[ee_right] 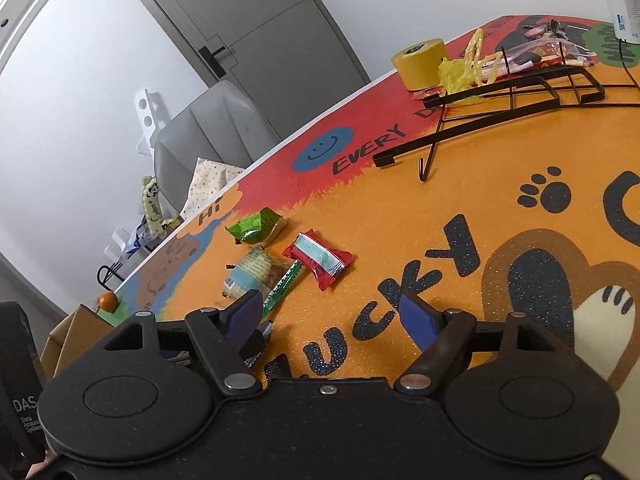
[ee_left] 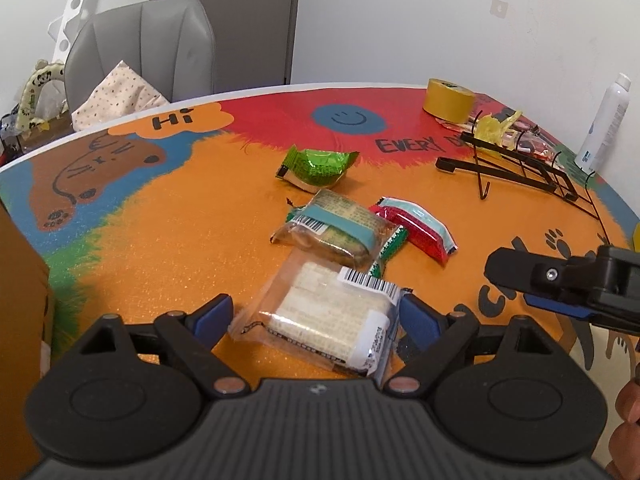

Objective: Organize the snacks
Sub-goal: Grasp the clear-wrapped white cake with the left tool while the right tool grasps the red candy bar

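My left gripper [ee_left: 316, 314] is open, its blue pads on either side of a clear-wrapped white wafer pack [ee_left: 328, 316] lying on the table, not closed on it. Beyond it lie a teal-banded cracker pack [ee_left: 334, 228], a red-and-teal snack [ee_left: 414, 228] and a green foil snack [ee_left: 316, 164]. A green-striped packet [ee_left: 390, 246] peeks from under the cracker pack. My right gripper [ee_right: 332, 316] is open and empty over the orange mat, right of the snacks. In its view are the cracker pack [ee_right: 252, 270], red snack [ee_right: 320, 260] and green snack [ee_right: 256, 226].
A black wire rack [ee_left: 520, 168] lies flat at the right, also in the right wrist view [ee_right: 500, 100]. A yellow tape roll [ee_left: 448, 98], yellow wrappers [ee_left: 496, 126] and a white bottle [ee_left: 604, 124] stand behind it. A grey chair [ee_left: 140, 48] is past the far edge. A cardboard box [ee_right: 72, 336] sits at the left.
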Available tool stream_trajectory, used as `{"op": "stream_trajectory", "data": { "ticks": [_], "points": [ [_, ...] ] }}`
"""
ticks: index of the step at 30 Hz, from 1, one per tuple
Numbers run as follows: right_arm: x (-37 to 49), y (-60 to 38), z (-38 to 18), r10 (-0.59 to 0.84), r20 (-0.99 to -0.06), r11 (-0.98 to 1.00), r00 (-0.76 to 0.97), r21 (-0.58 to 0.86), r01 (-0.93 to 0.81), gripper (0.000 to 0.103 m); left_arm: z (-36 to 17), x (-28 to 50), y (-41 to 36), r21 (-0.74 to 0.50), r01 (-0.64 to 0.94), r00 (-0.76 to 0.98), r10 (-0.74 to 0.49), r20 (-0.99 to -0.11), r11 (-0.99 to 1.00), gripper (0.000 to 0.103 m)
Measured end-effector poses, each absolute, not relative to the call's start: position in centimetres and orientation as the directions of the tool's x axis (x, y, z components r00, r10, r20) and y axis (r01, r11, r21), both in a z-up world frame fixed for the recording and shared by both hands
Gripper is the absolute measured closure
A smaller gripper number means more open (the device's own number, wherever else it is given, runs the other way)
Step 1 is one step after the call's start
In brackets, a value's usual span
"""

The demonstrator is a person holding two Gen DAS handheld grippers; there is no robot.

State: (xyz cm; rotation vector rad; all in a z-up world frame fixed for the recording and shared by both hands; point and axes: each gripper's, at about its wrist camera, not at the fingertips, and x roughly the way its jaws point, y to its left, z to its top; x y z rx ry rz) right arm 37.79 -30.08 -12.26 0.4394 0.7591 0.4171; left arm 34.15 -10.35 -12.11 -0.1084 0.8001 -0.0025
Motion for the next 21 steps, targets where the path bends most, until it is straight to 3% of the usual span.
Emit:
{"op": "stream_trajectory", "data": {
  "ticks": [8,15,21],
  "points": [
    [38.2,-29.5,-12.4,0.505,-0.569,0.837,0.649,0.507,-0.208,0.027,-11.9,34.1,-9.3,-0.156,-0.039,0.711,-0.082,-0.698,0.987,0.042],
    [38.9,-28.7,-12.2,0.493,-0.576,0.851,0.652,0.476,-0.223,0.027,-11.4,33.5,-8.2,-0.184,-0.061,0.725,-0.083,-0.684,0.981,0.046],
    [40.0,-28.2,-11.7,0.484,-0.574,0.858,0.661,0.459,-0.230,0.033,-10.3,33.2,-7.1,-0.198,-0.077,0.749,-0.075,-0.658,0.977,0.046]
  ]
}}
